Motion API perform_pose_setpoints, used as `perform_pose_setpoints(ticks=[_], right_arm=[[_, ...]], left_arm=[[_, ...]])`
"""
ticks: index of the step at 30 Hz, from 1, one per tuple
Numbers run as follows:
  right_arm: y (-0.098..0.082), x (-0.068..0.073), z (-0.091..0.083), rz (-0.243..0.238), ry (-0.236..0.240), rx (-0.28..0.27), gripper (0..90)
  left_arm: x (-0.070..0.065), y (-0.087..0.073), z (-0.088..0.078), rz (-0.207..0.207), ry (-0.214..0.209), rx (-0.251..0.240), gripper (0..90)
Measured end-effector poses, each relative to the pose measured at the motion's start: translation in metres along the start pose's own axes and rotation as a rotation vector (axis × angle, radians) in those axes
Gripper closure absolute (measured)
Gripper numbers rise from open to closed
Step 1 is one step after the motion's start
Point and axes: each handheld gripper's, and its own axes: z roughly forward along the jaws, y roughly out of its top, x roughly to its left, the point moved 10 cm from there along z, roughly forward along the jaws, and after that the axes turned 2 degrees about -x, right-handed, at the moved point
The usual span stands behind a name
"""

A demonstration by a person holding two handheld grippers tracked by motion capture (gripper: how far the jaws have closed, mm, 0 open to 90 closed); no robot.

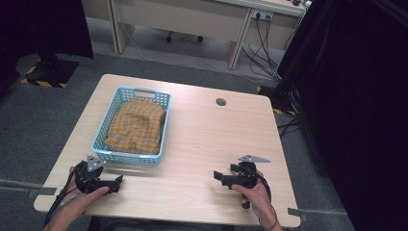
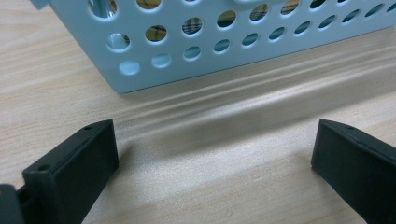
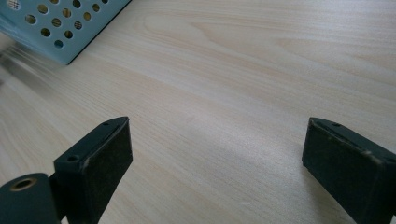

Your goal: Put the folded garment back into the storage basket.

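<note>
We hold the left gripper [image 1: 117, 183] low over the near left part of the table [image 1: 202, 139], its jaws spread wide with nothing between them; in the left gripper view bare wood lies between the two black jaws, and just beyond them rises the perforated wall of the light blue basket [image 2: 224, 37]. Through the round holes there we catch slivers of a checked pattern, a detail too fine to make out from above. The right gripper [image 1: 217, 176] sits well apart from it near the front right, jaws likewise wide apart and empty; its own view looks along open tabletop, with one corner of the basket [image 3: 60, 28] at the upper left edge. From the high view we get the whole layout: the basket [image 1: 132, 157] stands on the left half of the table, just beyond the left gripper, and a folded yellow plaid cloth [image 1: 135, 126] lies inside it, covering most of the floor. The same view shows a small round hole [image 1: 221, 102] in the tabletop farther back.
</note>
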Motion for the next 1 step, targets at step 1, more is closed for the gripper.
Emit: perform_pose_setpoints(ticks=[1], right_arm=[[0.0,-0.0005,-0.0002,0.001,-0.001,-0.001,9.1]], left_arm=[[0.0,0.0,0.0,0.0,0.0,0.0,0.0]])
